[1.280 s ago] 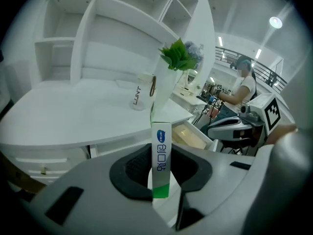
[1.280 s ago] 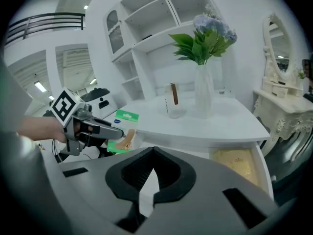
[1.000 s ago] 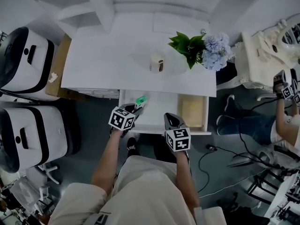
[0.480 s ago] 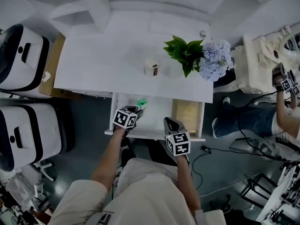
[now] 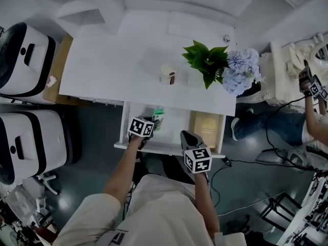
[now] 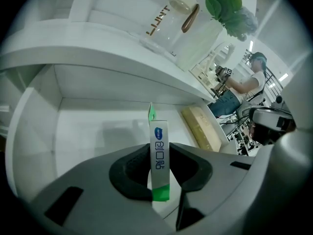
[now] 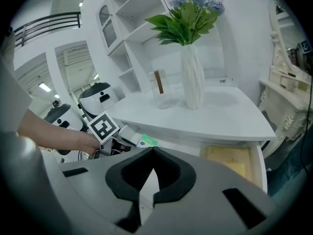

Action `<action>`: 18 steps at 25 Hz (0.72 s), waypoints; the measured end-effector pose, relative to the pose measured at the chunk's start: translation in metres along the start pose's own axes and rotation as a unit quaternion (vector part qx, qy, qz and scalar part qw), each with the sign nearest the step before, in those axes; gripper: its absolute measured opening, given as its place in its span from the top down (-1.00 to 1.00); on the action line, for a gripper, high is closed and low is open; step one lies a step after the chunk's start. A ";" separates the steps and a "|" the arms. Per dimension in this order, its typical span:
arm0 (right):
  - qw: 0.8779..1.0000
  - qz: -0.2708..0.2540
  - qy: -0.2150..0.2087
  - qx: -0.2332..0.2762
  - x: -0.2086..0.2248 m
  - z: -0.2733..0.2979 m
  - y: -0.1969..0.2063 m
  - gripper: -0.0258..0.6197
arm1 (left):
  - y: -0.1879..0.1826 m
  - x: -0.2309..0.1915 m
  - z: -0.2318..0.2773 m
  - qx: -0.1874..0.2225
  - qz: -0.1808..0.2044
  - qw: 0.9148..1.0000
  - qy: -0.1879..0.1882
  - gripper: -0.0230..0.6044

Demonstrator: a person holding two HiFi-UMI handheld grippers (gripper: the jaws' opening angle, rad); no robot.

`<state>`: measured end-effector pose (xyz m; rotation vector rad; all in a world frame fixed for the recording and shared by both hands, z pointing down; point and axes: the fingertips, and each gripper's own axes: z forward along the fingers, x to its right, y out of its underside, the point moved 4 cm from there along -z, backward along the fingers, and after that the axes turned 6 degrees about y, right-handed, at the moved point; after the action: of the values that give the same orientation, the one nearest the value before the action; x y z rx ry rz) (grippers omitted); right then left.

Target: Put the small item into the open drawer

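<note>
A small white box with green ends stands upright between the jaws of my left gripper, which is shut on it. In the head view the left gripper holds the box low inside the open white drawer, over its left half. My right gripper hovers at the drawer's front edge. Its jaws meet with nothing between them. The right gripper view also shows the left gripper and the box's green end.
A flat yellowish item lies in the drawer's right end. On the white desk stand a glass jar and a vase of flowers. White machines sit at the left. Another person is at the right.
My left gripper has sunk into the drawer with the box, which has tipped more upright. The right gripper has hardly moved.
</note>
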<state>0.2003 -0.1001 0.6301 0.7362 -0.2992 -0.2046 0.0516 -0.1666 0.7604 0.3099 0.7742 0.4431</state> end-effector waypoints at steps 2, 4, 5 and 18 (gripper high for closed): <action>1.000 0.000 0.001 -0.002 0.001 0.000 0.001 0.85 | -0.002 -0.003 0.001 0.001 0.000 1.000 -0.007 0.59; 1.000 0.002 0.003 -0.003 0.001 0.000 0.002 0.85 | -0.001 -0.007 0.002 -0.001 -0.001 1.000 -0.017 0.57; 1.000 0.002 0.004 -0.003 0.002 0.000 0.003 0.85 | 0.001 -0.009 0.003 -0.005 -0.001 1.000 -0.022 0.56; 1.000 0.004 0.002 -0.019 0.005 0.002 0.014 0.85 | -0.001 -0.027 0.009 -0.009 0.016 0.998 -0.057 0.42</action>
<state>0.2053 -0.0925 0.6421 0.6969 -0.2944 -0.2008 0.0415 -0.1820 0.7825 0.3283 0.6550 0.4593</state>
